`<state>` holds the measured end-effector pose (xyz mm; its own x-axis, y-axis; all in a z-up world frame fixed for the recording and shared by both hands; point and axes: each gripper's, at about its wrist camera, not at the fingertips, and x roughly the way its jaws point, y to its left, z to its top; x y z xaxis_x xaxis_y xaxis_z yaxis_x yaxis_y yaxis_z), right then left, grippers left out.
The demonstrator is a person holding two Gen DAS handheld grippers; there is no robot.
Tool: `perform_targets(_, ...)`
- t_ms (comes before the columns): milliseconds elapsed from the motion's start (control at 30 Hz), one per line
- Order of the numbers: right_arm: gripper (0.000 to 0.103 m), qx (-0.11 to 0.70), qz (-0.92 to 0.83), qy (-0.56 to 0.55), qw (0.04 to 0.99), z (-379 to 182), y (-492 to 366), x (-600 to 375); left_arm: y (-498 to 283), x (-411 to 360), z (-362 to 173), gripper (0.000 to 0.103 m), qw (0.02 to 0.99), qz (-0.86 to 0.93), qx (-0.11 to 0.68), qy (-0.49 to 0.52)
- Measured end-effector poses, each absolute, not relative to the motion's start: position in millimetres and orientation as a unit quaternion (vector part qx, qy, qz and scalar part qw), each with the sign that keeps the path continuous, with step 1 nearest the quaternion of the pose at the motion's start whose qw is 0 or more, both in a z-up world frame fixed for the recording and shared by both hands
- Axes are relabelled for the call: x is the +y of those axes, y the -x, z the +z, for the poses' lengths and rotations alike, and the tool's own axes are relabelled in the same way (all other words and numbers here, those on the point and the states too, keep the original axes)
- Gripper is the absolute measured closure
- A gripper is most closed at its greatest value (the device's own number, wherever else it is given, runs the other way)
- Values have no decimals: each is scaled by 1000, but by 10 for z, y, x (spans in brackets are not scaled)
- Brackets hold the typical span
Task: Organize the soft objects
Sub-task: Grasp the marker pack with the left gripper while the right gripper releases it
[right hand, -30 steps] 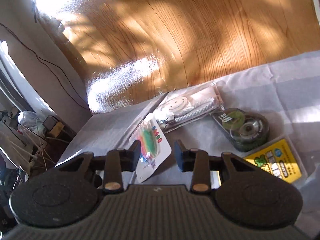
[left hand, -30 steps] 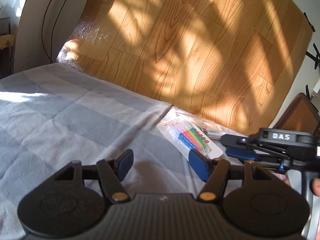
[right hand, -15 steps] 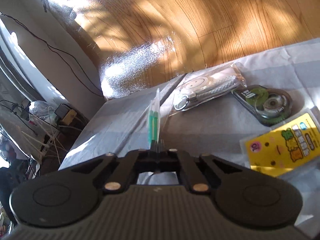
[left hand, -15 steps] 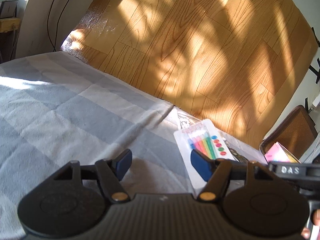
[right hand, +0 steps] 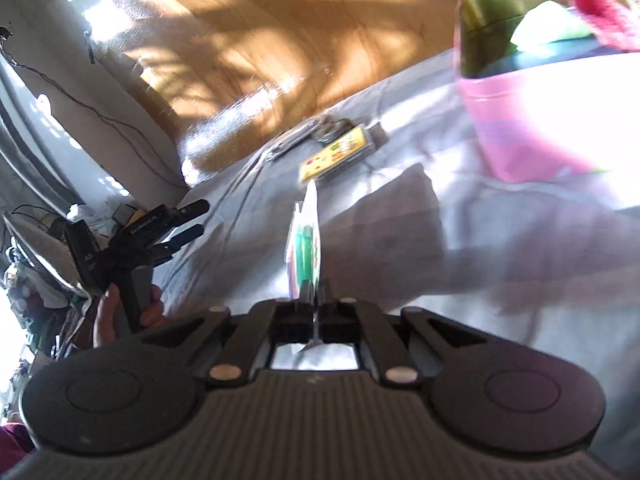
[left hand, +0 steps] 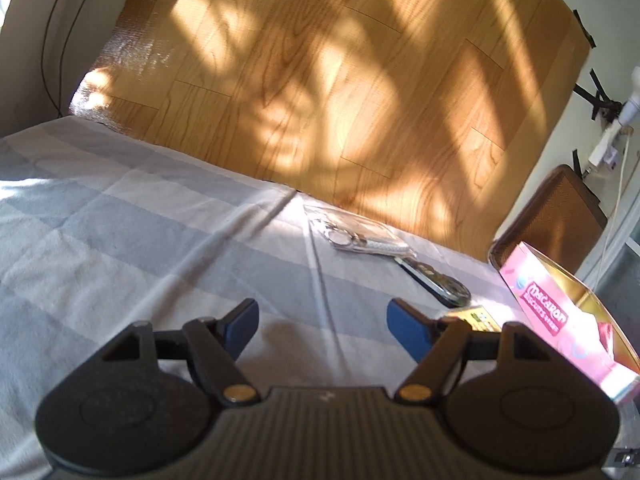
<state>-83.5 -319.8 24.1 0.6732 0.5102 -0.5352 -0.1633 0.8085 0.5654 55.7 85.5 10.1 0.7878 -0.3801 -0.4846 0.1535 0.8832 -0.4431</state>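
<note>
A: Right gripper [right hand: 310,294] first. What do the jaws do?

B: Clenched on a thin clear packet of coloured pens [right hand: 305,236]. The packet stands edge-on, rising straight toward 12 o'clock from the pinch. Log of the jaws says they ease apart a little, yet the pads still press the packet.

A: Where does it sit against the rest?

B: Above the grey-and-white checked cloth [right hand: 400,240]. At 1 o'clock, well apart, is the pink tin [right hand: 528,128] with its gold rim, soft bits of green, white and pink inside; the view is blurred there. Just beyond the packet's top edge lies a yellow packet [right hand: 334,154], and past that a clear bag with a keyring [right hand: 296,138].

A: And the left gripper [left hand: 322,326]?

B: Released, jaws widening, nothing between the blue pads [left hand: 240,326]; only bare cloth [left hand: 120,240] under them. From the right wrist view it shows at 9 o'clock, held by a hand [right hand: 120,312].

A: What lies ahead of it?

B: At 1 o'clock the keyring bag [left hand: 360,236], then a dark round packet [left hand: 438,284] touching its near end. At 3 o'clock the pink tin [left hand: 560,320], lettered "Macaron". A wood-grain board [left hand: 340,80] leans behind the cloth, sun-dappled.
</note>
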Motion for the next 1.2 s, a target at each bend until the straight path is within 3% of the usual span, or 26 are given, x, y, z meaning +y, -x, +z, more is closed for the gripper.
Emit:
perform_targets(100,78,324,140,-169,920,317,1111,-3262,-407,543,129,30,890,-221,318,240)
perform_targets(167,50,301,136,-120,936,333,1232,-3237,-293,234,176,30,868,-274,336,243)
perform_targets(300,45,281,142,-13,949,252,1272,-3050,-91,-458,240,30,834,-349,381,195)
perform_targets(433,39,286,159,-18,945,153,1162,-3072,74,-861,224,30,806,-376,423,174)
perform_targets(500,35,282,170,-17,944,122,1149,-3029,113,-930,203,27,800,-372,437,174)
perform_targets(567,23,291,165,-3,942,76,1109,-2967,144,-988,162,20,796,-366,451,171)
perform_targets(633,20,300,160,3,940,5,1081,-2958,169,-1027,109,15,794,-363,455,174)
perform_targets(700,22,288,161,17,944,-3,1127,-2924,198,-1087,111,12,798,-363,450,170)
perform_targets(733,32,283,169,19,944,-1,1139,-2907,196,-1133,110,22,794,-369,452,169)
perform_targets(833,33,275,154,7,949,-14,1133,-2932,189,-1242,135,24,800,-365,448,164)
perform_targets(900,35,265,153,-14,952,-11,1158,-3024,167,-1250,133,49,789,-387,442,180)
perform_targets(933,41,256,153,-23,954,-3,1180,-3055,159,-1259,139,53,772,-407,445,200)
perform_targets(967,83,256,156,-23,954,3,1185,-3062,176,-1281,165,53,767,-416,441,208)
perform_targets(1200,83,253,152,-32,955,-9,1161,-3072,241,-1380,200,53,786,-410,433,163)
